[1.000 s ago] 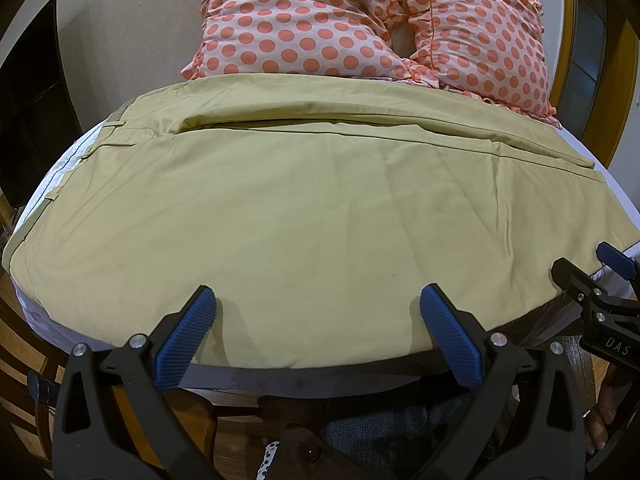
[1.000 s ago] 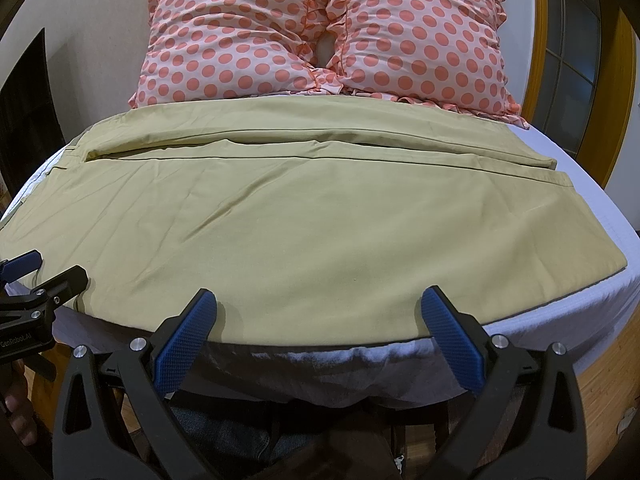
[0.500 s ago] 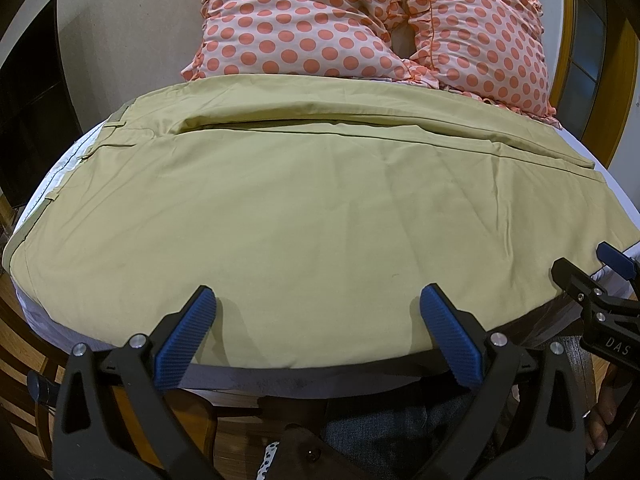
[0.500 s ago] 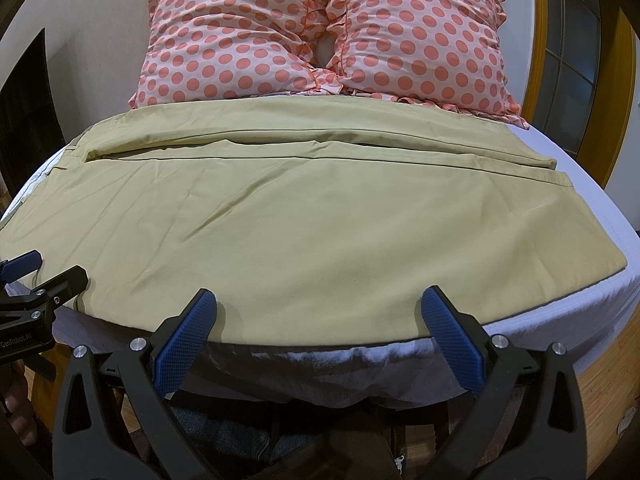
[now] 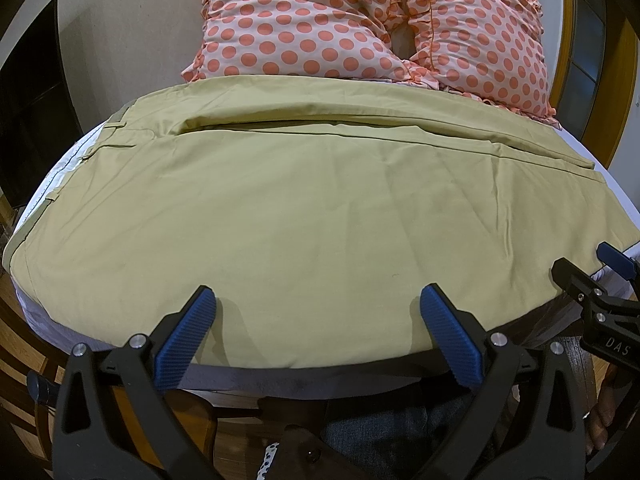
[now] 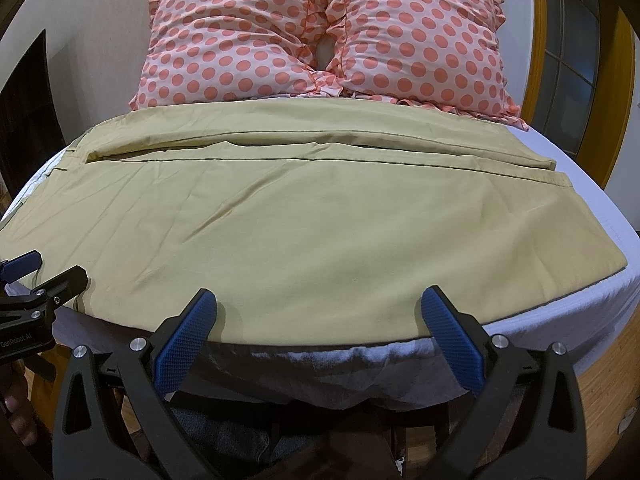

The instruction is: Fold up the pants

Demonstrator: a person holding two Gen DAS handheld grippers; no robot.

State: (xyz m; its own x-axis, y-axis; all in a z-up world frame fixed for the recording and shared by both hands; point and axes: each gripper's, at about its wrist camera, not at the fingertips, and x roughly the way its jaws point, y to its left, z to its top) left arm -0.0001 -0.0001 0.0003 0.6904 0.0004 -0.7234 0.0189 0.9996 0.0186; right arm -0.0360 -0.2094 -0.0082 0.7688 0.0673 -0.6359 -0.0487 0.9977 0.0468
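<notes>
A pair of khaki pants [image 5: 312, 216] lies spread flat across a bed [image 6: 600, 304] covered in a pale sheet, directly ahead of both claws. The left claw [image 5: 316, 320] hovers at the near edge of the bed with its blue-padded fingers [image 5: 188, 336] spread wide apart, gripping nothing; the near hem of the fabric sits just under and between its fingertips. The right claw [image 6: 320, 316] is likewise spread wide and holds nothing, poised over the near edge of the cloth where the sheet drops away below it. The waistband [image 5: 60, 196] lies off to the left of the left claw, while the leg ends [image 6: 624, 216] reach out to the right of the right claw. The two legs run side by side, the farther one [image 6: 304, 128] beyond the nearer. Past the pants, two pink pillows [image 6: 320, 36] with coral polka dots rest against the wall [image 5: 128, 28].
</notes>
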